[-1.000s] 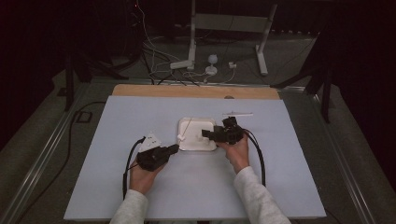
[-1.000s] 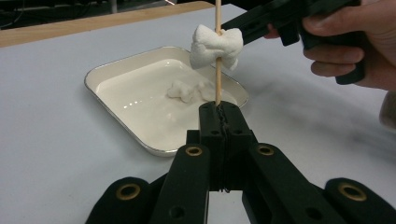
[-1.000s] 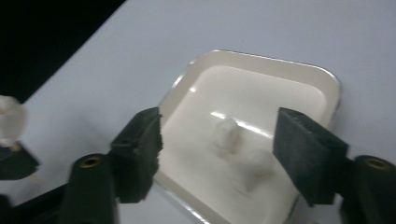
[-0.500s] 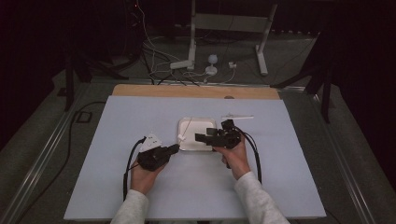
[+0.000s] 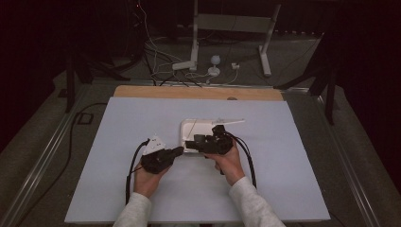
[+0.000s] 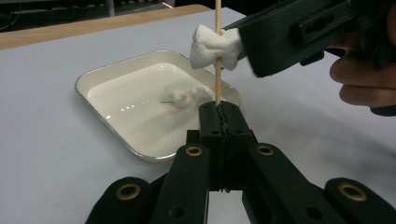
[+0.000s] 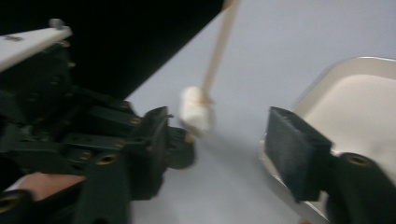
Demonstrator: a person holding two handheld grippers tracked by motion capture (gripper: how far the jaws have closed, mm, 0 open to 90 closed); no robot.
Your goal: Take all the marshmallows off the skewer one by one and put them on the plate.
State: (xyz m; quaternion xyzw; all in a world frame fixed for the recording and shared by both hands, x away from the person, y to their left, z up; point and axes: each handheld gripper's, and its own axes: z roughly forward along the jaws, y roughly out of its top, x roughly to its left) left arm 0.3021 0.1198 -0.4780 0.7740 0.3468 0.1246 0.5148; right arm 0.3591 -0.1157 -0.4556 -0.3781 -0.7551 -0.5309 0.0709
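My left gripper [image 6: 219, 109] is shut on the lower end of a thin wooden skewer [image 6: 217, 79], which stands upright. A white marshmallow [image 6: 215, 46] is threaded on the skewer above the jaws. My right gripper [image 6: 280, 42] comes in from the right, open, with one pad against the marshmallow's side. In the right gripper view the marshmallow [image 7: 196, 112] and skewer [image 7: 219, 46] sit between the wide-apart jaws of the right gripper [image 7: 219, 135]. In the high view the left gripper [image 5: 177, 150] and right gripper [image 5: 196, 140] meet at the front-left edge of the tray.
A white rectangular tray [image 6: 81, 86] lies just behind the grippers and holds another marshmallow [image 6: 184, 95]. In the high view the tray [image 5: 189, 125] sits mid-table on the pale sheet. A wooden strip [image 5: 198, 92] runs along the far edge, with cables and stand legs beyond.
My right gripper has moved left and slightly nearer, from over the tray to the left gripper's skewer. The left gripper has hardly moved.
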